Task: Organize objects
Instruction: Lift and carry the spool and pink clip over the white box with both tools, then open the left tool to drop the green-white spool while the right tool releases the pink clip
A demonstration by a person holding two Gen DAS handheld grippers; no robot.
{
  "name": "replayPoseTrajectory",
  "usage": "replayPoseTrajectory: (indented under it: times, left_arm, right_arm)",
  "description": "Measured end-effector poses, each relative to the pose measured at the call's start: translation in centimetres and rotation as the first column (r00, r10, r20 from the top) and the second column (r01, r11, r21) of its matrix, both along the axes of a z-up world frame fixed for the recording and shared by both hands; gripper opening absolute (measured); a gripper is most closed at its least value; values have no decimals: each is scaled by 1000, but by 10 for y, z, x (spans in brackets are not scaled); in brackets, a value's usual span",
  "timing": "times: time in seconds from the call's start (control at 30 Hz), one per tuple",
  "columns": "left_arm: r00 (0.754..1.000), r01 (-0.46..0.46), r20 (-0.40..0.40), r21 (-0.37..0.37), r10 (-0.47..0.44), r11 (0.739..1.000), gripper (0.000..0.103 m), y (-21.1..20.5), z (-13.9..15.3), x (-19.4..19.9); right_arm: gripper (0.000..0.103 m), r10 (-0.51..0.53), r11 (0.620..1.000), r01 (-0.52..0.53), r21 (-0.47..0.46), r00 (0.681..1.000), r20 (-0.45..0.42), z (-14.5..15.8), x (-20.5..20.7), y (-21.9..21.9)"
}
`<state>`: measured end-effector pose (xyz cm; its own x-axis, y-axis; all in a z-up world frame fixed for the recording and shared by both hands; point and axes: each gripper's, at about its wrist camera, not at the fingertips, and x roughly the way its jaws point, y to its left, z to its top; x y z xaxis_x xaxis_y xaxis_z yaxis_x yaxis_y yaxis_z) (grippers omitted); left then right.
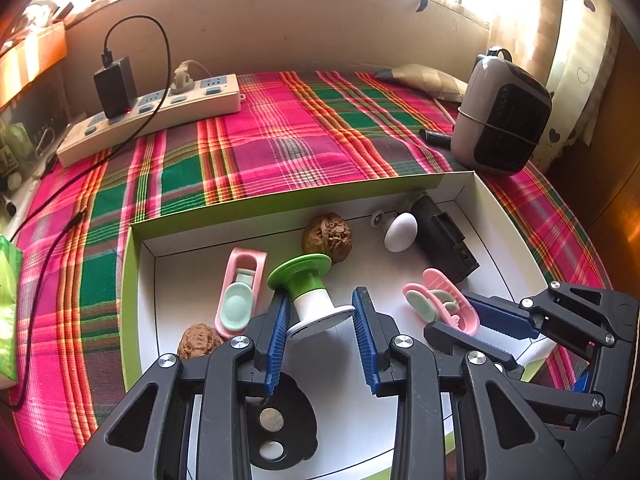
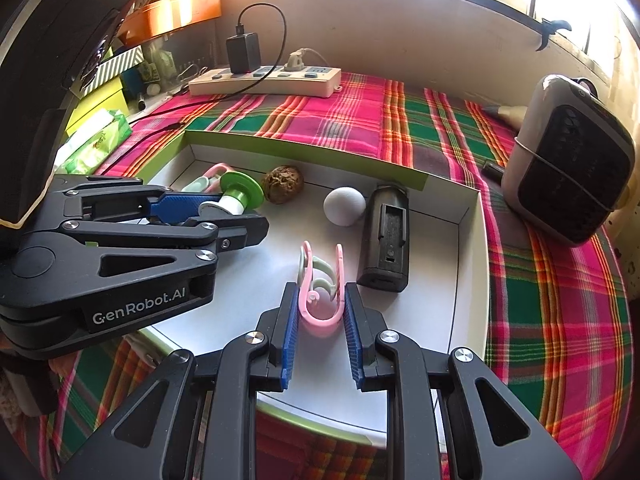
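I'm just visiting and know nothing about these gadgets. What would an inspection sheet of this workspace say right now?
Surface: plaid cloth under a shallow green-edged box.
Job's things: in the box, green-and-white spool, pink clip, second pink clip, two walnuts, white egg shape, black block, black disc.
Clutter: small heater, green packet.
Grippers: left gripper closed on the spool; right gripper shut on the pink clip.
Cables: power strip with black charger; its lead trails across the cloth.
Surroundings: bright window behind a low wall.
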<state>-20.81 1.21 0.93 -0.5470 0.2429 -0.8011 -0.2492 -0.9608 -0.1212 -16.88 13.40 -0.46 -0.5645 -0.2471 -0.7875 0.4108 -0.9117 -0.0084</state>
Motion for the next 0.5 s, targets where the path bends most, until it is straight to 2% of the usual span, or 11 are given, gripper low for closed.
replayPoseTrajectory:
  times: [0.5]
  left_arm:
    - [1000,-4,5,5,4,1000,31,-2,0,0]
  right_arm:
    - [23,-8,1000,8,4,1000,-10,2,1,0]
